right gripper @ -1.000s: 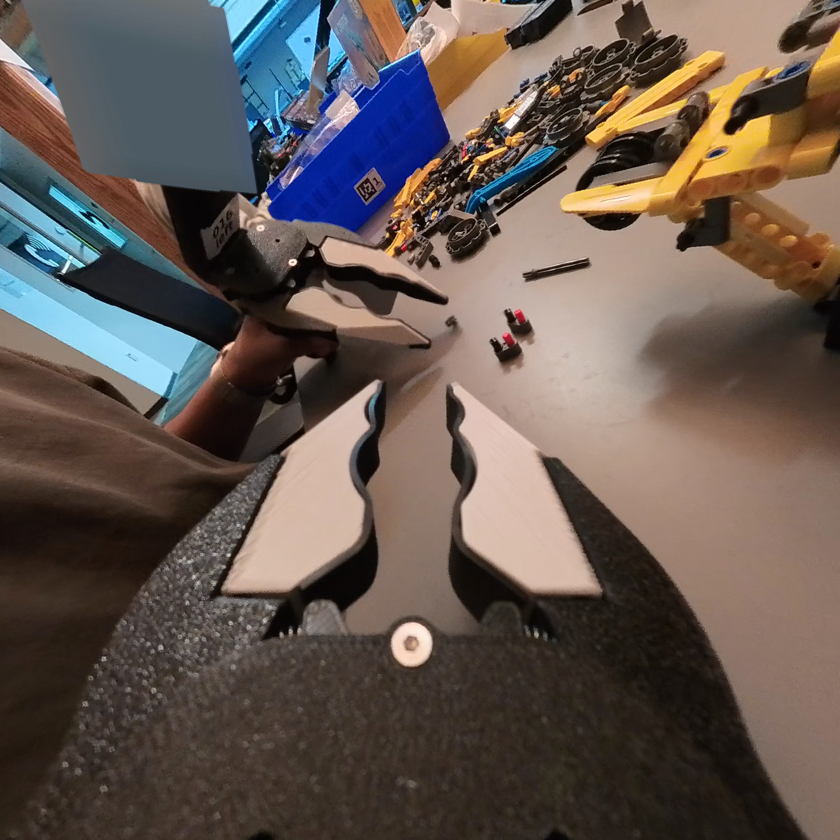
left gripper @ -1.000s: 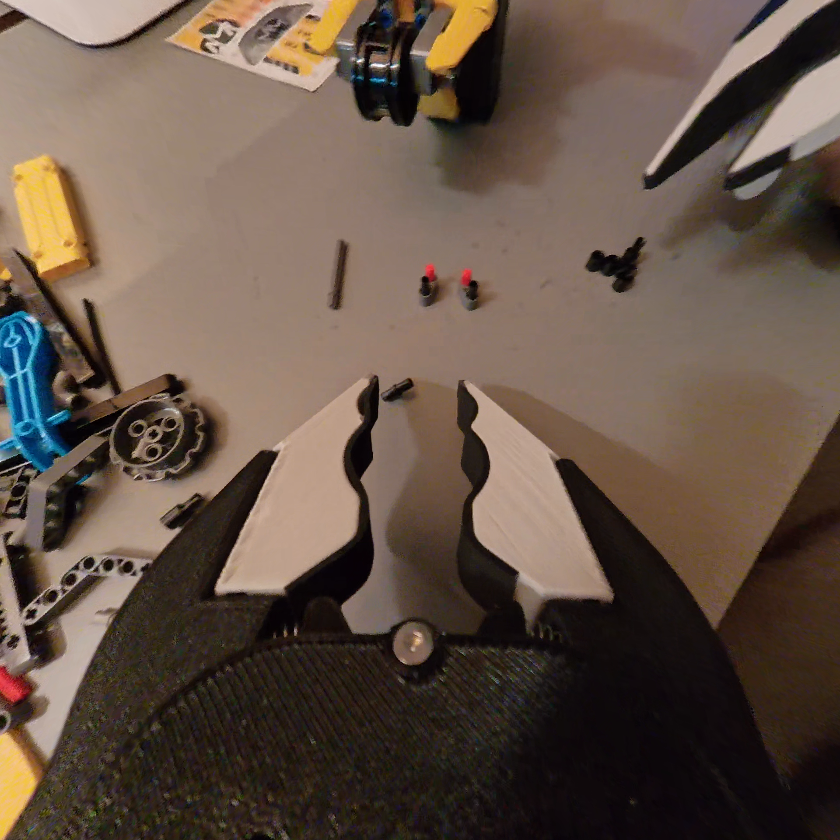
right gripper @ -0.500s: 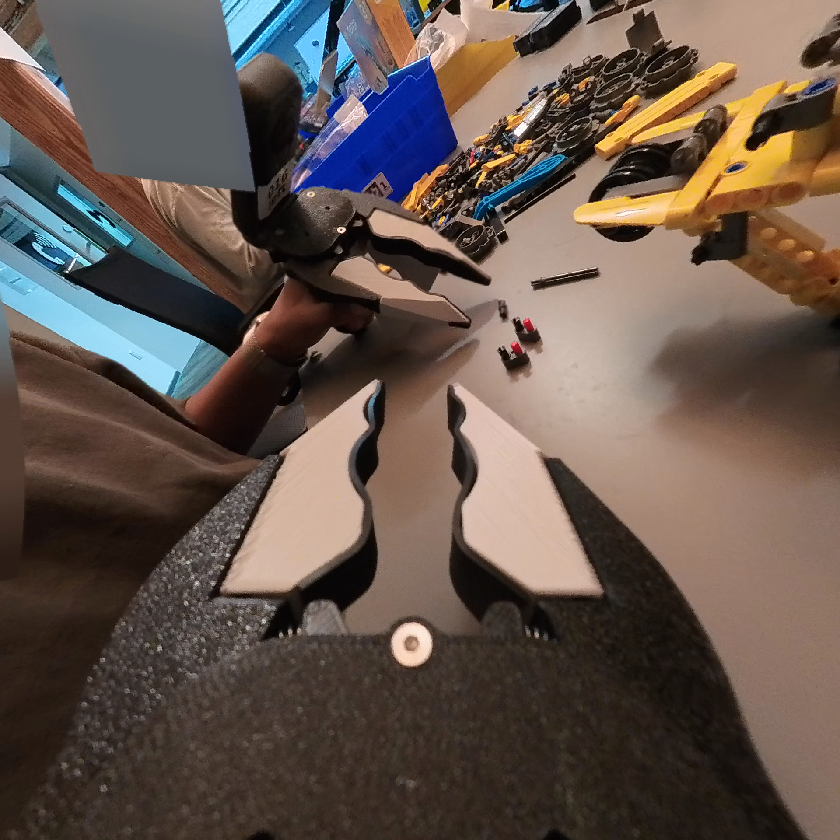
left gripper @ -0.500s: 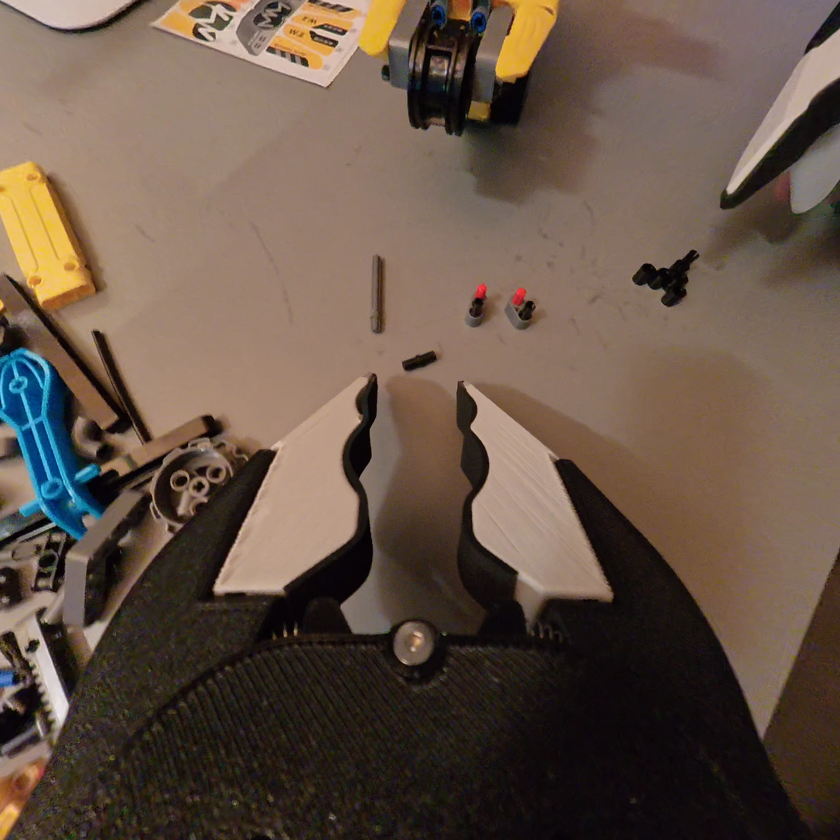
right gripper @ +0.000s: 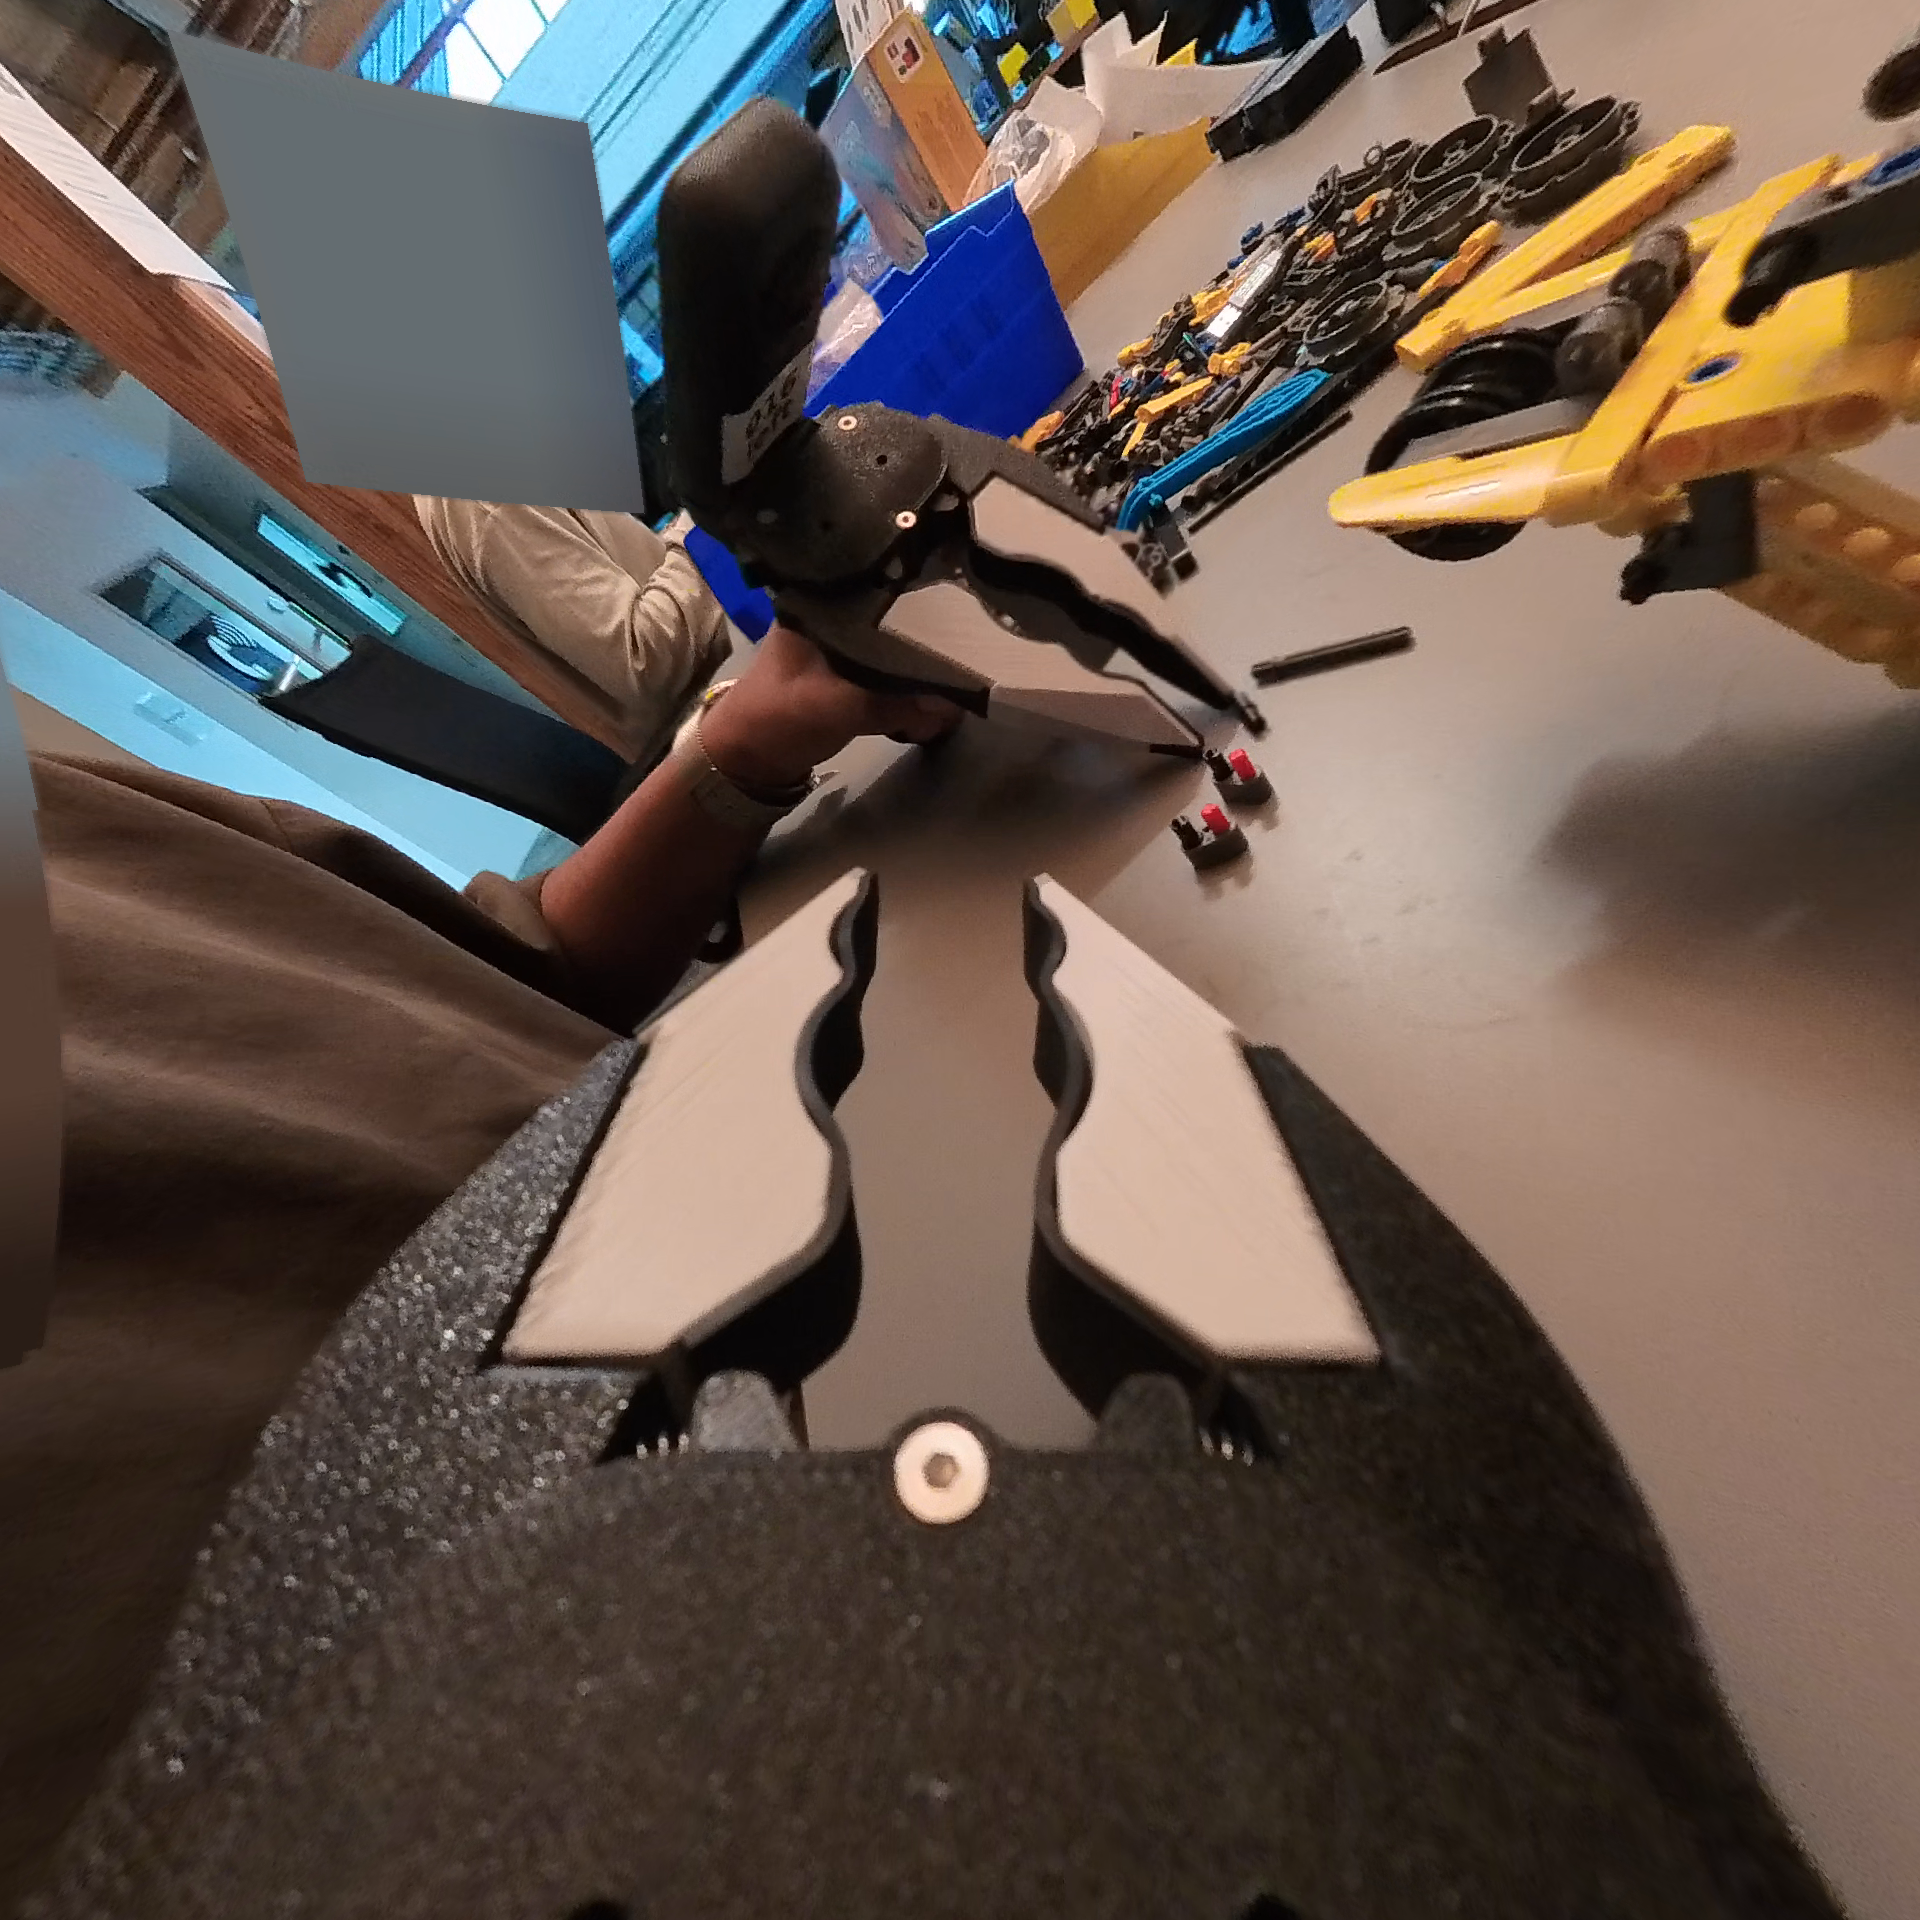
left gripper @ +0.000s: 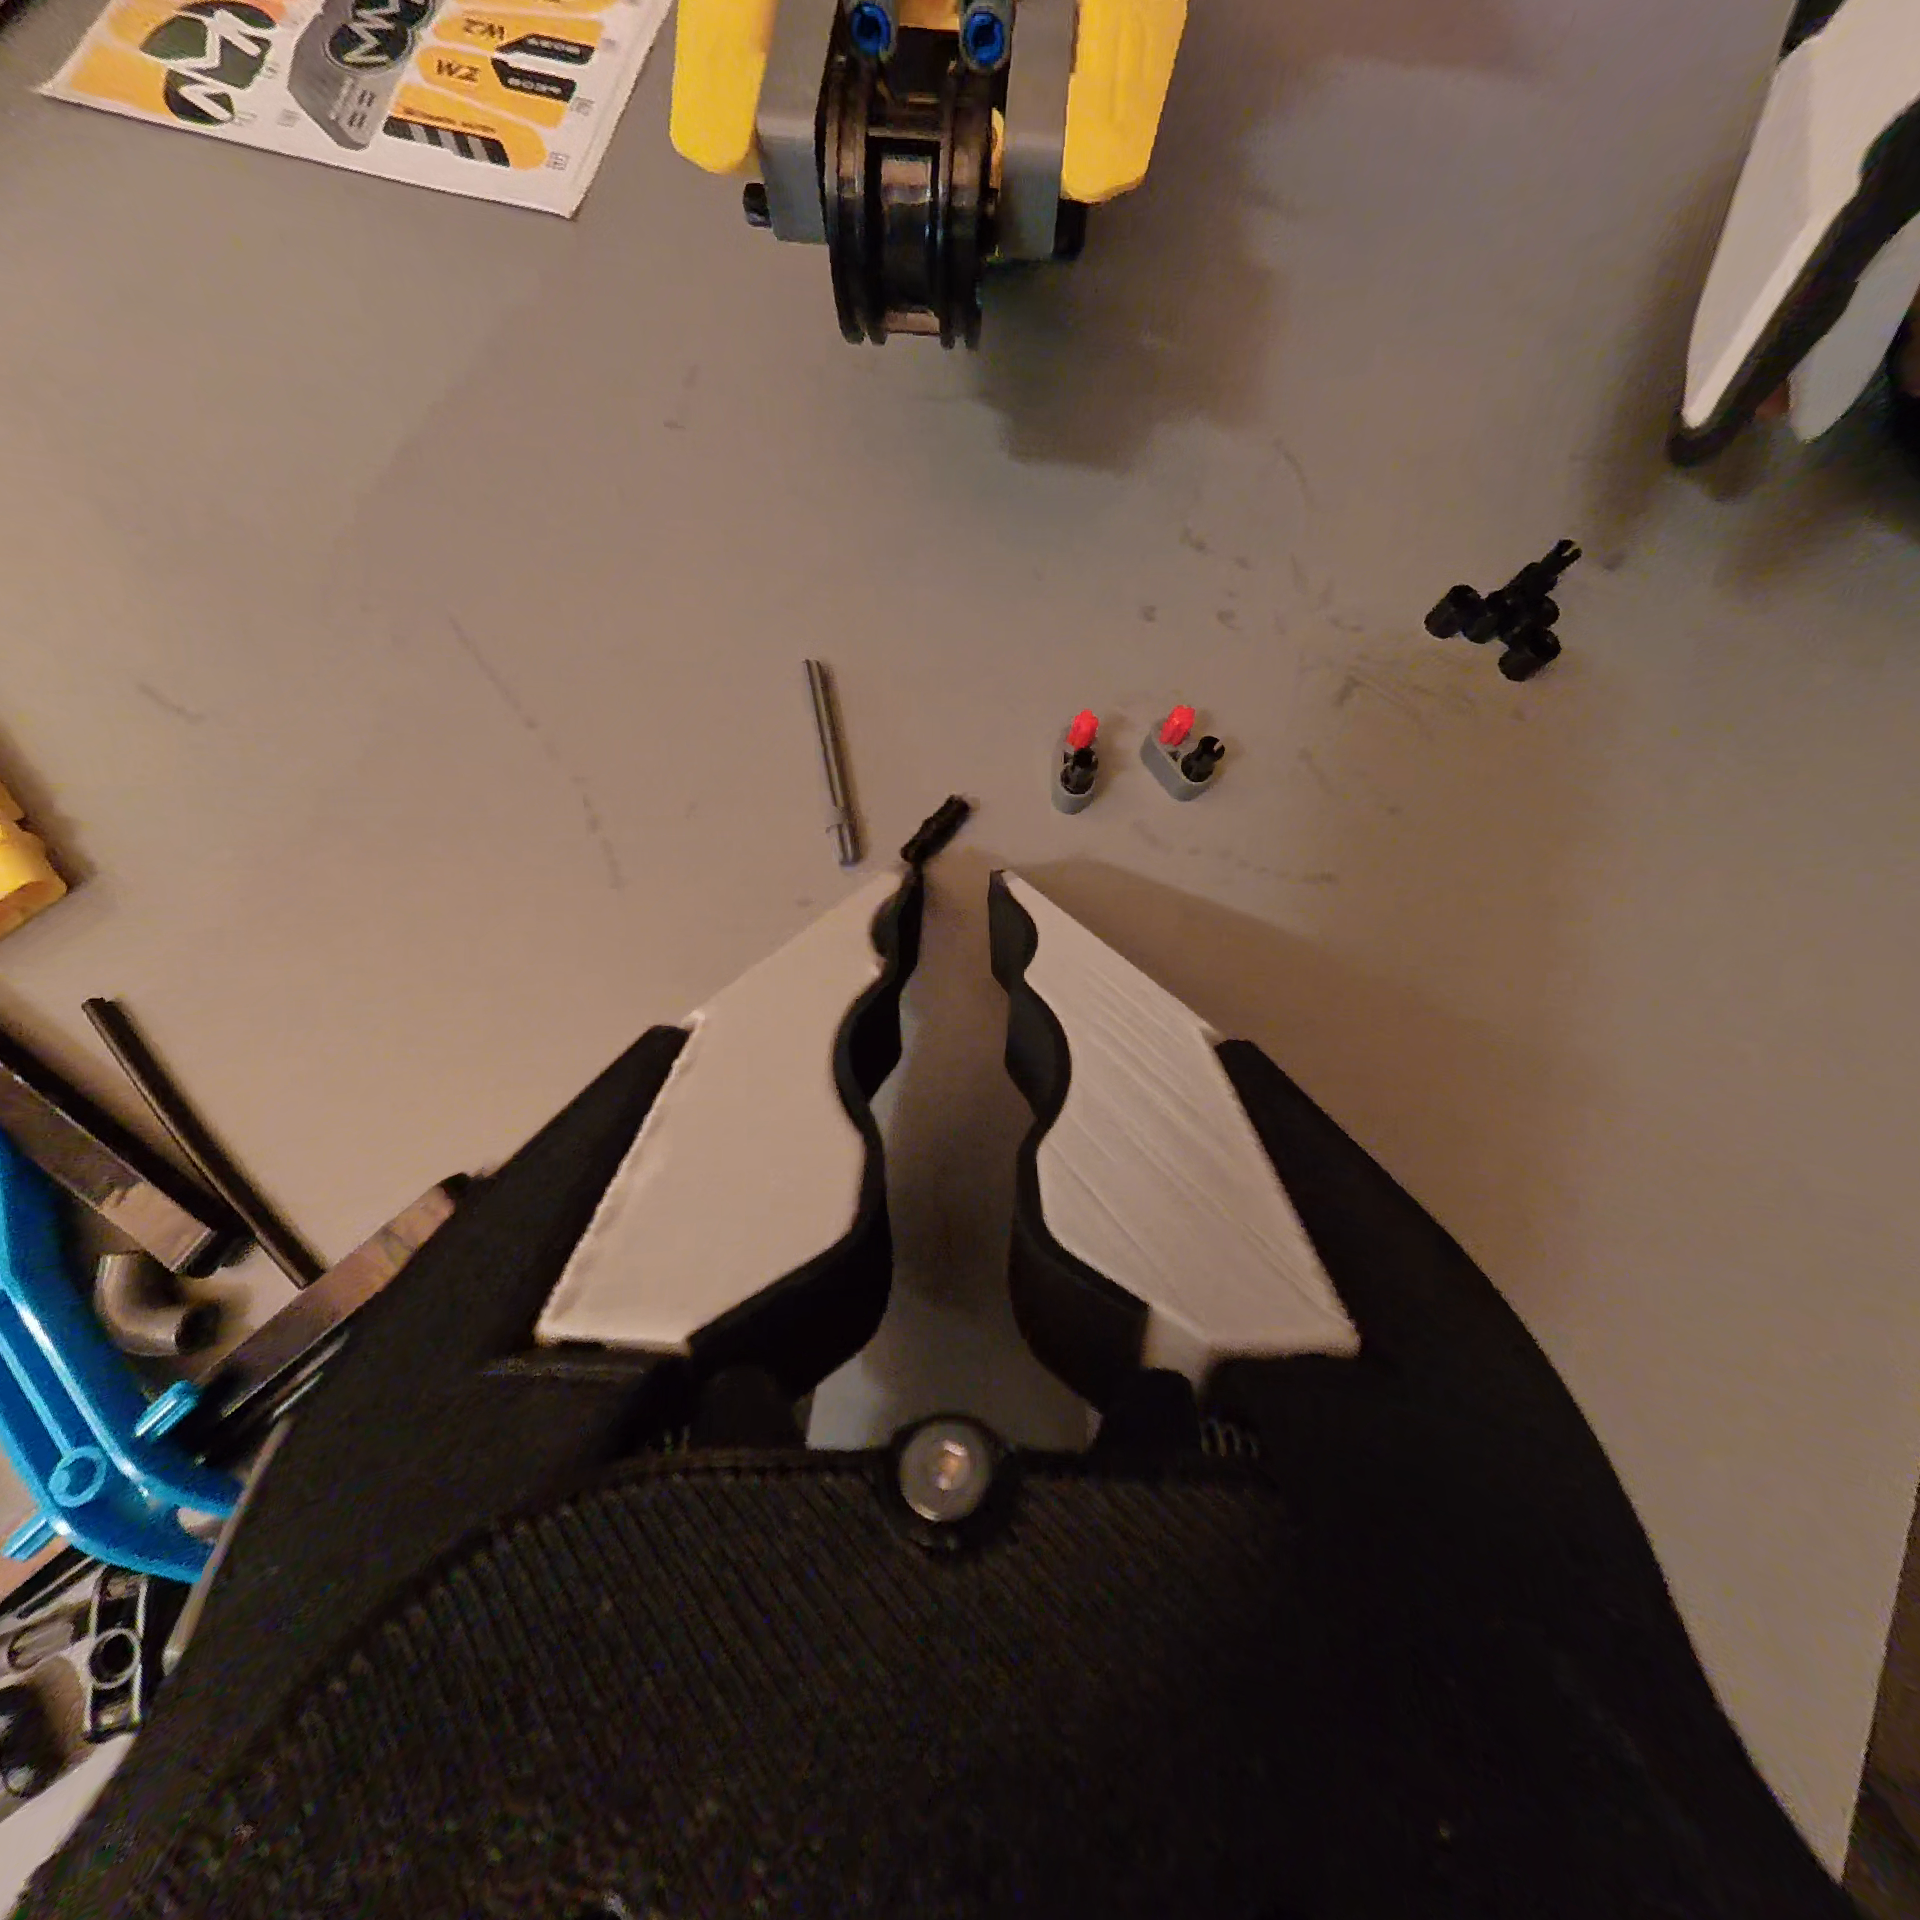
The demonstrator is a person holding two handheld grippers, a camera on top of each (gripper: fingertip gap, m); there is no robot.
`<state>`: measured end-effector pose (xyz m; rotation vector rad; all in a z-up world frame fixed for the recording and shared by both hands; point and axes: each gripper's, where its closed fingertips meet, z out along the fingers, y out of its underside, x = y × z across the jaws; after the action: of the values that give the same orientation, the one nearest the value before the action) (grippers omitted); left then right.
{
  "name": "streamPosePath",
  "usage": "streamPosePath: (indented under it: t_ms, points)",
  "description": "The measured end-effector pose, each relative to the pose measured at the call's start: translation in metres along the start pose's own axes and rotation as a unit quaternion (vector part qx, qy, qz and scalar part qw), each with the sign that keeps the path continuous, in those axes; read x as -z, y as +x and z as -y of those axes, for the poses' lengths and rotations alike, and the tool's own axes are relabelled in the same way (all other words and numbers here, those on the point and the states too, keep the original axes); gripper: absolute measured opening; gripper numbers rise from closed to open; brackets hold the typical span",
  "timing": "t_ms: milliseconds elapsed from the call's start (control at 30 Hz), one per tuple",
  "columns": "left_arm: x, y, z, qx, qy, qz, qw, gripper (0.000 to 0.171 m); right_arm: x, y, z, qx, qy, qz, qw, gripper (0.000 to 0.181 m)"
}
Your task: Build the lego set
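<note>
Left wrist view looks down on a scuffed grey desk (left gripper: pixel 416 499), and I take the small black pin (left gripper: pixel 935 826) as my landmark: it lies just ahead of my left gripper (left gripper: pixel 951 883), at the tip of the left-hand finger, though whether it touches I cannot tell. My left jaws stand narrowly apart with nothing between them. Just left of the pin lies a thin grey axle (left gripper: pixel 833 762); to its right sit two grey connectors with red studs (left gripper: pixel 1132 764), and farther right a cluster of black connectors (left gripper: pixel 1507 618). Well beyond the pin stands a yellow and grey model with a black wheel (left gripper: pixel 914 156), with a printed sticker sheet (left gripper: pixel 353 83) off to that model's left. Left and nearer than the pin lie a blue part (left gripper: pixel 73 1382) and dark beams. Right wrist view shows my right gripper (right gripper: pixel 945 894) low over bare desk, jaws parted and empty, well short of the pin. Far behind the pin are a pile of loose parts (right gripper: pixel 1320 312) and a blue bin (right gripper: pixel 966 312); the room beyond is bright and blue-lit.
</note>
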<state>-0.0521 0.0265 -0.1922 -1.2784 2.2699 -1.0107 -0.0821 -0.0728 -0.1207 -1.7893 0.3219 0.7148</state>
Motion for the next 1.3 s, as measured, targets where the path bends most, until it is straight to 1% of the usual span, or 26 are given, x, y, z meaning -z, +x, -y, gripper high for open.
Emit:
streamPosePath:
  t_ms: [100, 200, 300, 367, 433, 467, 567, 633, 667, 733, 800, 867, 967, 1167, 1233, 1300]
  points:
    - [0.000, 0.000, 0.001, -0.005, 0.003, 0.007, 1.000, 0.007, 0.002, 0.002, 0.002, -0.012, 0.005, 0.004, 1.000, 0.027]
    - [0.000, -0.001, 0.007, -0.008, 0.016, 0.012, 1.000, 0.013, 0.002, 0.003, 0.003, -0.014, 0.007, 0.005, 1.000, 0.027]
    - [-0.003, -0.006, 0.009, -0.007, 0.013, 0.018, 1.000, 0.015, 0.002, 0.003, 0.003, -0.014, 0.008, 0.007, 1.000, 0.027]
    - [-0.006, -0.007, 0.009, -0.008, 0.008, 0.018, 1.000, 0.013, 0.001, 0.002, 0.003, -0.014, 0.009, 0.008, 1.000, 0.027]
    - [-0.008, -0.003, 0.008, -0.010, 0.000, 0.006, 1.000, 0.003, 0.002, 0.002, 0.003, -0.014, 0.011, 0.008, 1.000, 0.027]
    - [-0.008, -0.001, 0.007, -0.011, -0.002, 0.000, 1.000, 0.000, 0.002, 0.002, 0.003, -0.014, 0.012, 0.008, 1.000, 0.027]
    - [-0.006, 0.001, 0.007, -0.012, 0.001, 0.003, 1.000, 0.000, 0.005, 0.003, 0.004, -0.016, 0.016, 0.004, 1.000, 0.027]
    - [-0.001, 0.004, 0.012, -0.021, 0.022, 0.011, 0.999, 0.000, 0.006, 0.005, 0.004, -0.016, 0.017, 0.000, 1.000, 0.027]
    - [0.004, 0.010, 0.018, -0.033, 0.040, 0.008, 0.999, 0.000, 0.007, 0.006, 0.004, -0.015, 0.017, -0.002, 1.000, 0.027]
    - [0.014, 0.034, 0.034, -0.082, 0.088, -0.020, 0.993, 0.000, 0.007, 0.009, 0.004, -0.013, 0.014, -0.008, 1.000, 0.027]
    - [0.025, 0.058, 0.049, -0.136, 0.138, -0.023, 0.981, 0.000, 0.006, 0.012, 0.004, -0.011, 0.004, -0.018, 1.000, 0.027]
    - [0.031, 0.077, 0.058, -0.175, 0.162, -0.019, 0.971, 0.000, 0.005, 0.016, -0.002, -0.013, -0.021, -0.026, 0.999, 0.023]
    - [0.031, 0.099, 0.063, -0.203, 0.168, -0.026, 0.964, 0.000, 0.002, 0.010, -0.008, -0.041, -0.046, 0.009, 0.998, 0.020]
    - [0.024, 0.118, 0.060, -0.227, 0.159, -0.045, 0.960, 0.000, 0.001, -0.007, -0.007, -0.119, -0.043, 0.092, 0.988, 0.016]
    - [0.020, 0.120, 0.059, -0.224, 0.161, -0.054, 0.960, 0.000, 0.000, -0.009, -0.009, -0.127, -0.044, 0.101, 0.986, 0.013]
    - [0.019, 0.122, 0.059, -0.221, 0.165, -0.057, 0.960, 0.000, -0.002, -0.008, -0.014, -0.125, -0.055, 0.094, 0.986, 0.010]
